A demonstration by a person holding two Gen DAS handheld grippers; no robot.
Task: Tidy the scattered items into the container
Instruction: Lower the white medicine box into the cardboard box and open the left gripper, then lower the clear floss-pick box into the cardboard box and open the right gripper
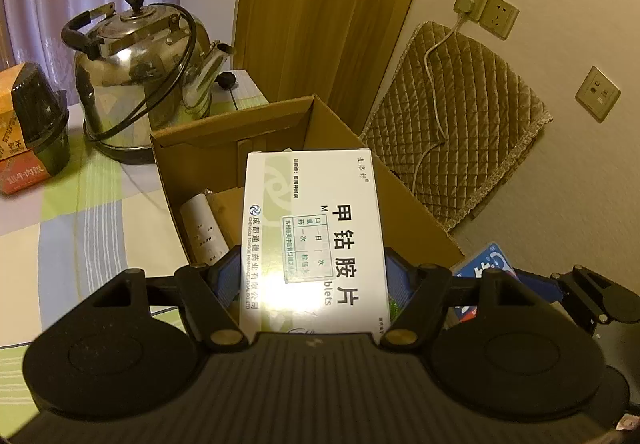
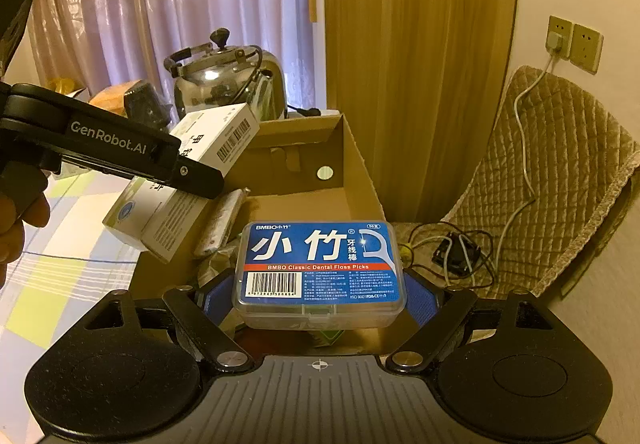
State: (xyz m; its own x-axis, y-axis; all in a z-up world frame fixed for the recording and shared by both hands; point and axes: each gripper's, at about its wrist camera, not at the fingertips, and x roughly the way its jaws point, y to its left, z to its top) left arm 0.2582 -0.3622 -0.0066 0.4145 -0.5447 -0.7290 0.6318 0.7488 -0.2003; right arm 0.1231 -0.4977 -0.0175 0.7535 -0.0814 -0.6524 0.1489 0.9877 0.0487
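My left gripper is shut on a white medicine box, held tilted over the near edge of the open cardboard box. From the right wrist view the same medicine box hangs above the cardboard box in the left gripper. My right gripper is shut on a blue floss pick case, just above the carton's near right side. Inside the carton lie a white tube and a wrapped roll. The floss case peeks in at the right of the left wrist view.
A steel kettle with a black cord stands behind the carton on the checked tablecloth. An orange packet with a dark cup sits far left. A quilted chair with cables is to the right. A hand holds the left gripper.
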